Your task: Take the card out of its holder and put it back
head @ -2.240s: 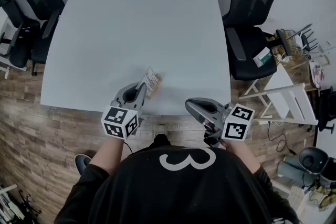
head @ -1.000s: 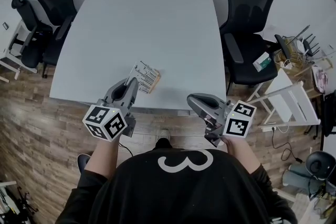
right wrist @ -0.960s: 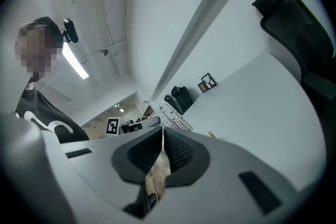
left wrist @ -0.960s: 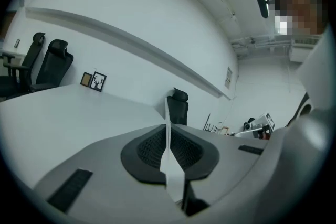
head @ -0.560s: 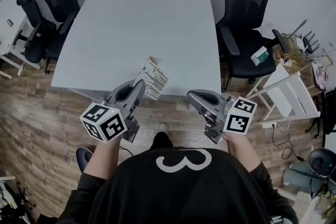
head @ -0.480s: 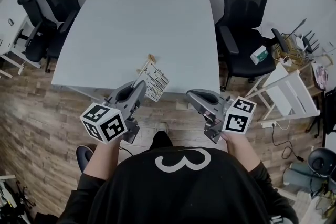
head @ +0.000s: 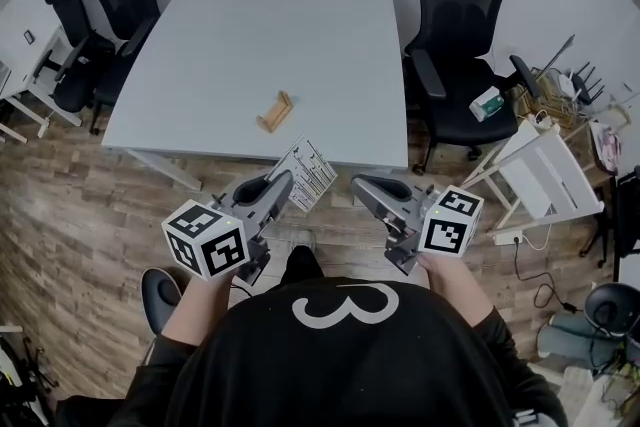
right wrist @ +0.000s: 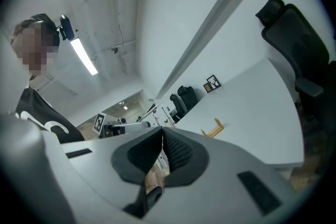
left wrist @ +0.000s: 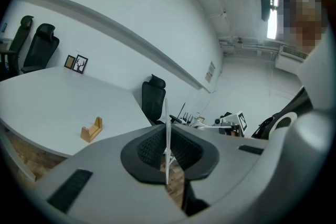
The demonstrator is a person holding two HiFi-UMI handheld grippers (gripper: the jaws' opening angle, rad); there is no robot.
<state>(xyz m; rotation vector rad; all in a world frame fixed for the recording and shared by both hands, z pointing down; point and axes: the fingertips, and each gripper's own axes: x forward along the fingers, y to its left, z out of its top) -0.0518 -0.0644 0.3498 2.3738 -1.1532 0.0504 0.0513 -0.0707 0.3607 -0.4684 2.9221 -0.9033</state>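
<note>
Your left gripper (head: 285, 183) is clamped on the near edge of the thin white printed card (head: 308, 174). The card is in the air on your side of the small tan wooden slotted holder (head: 273, 112), well apart from it. It looks light, bendable and easily creased, so an edge pinch seems right. Your left forearm reaches forward, with the gripper roughly level. Your right gripper (head: 362, 185), jaws together on nothing, sits farther from the holder, beside the card.
</note>
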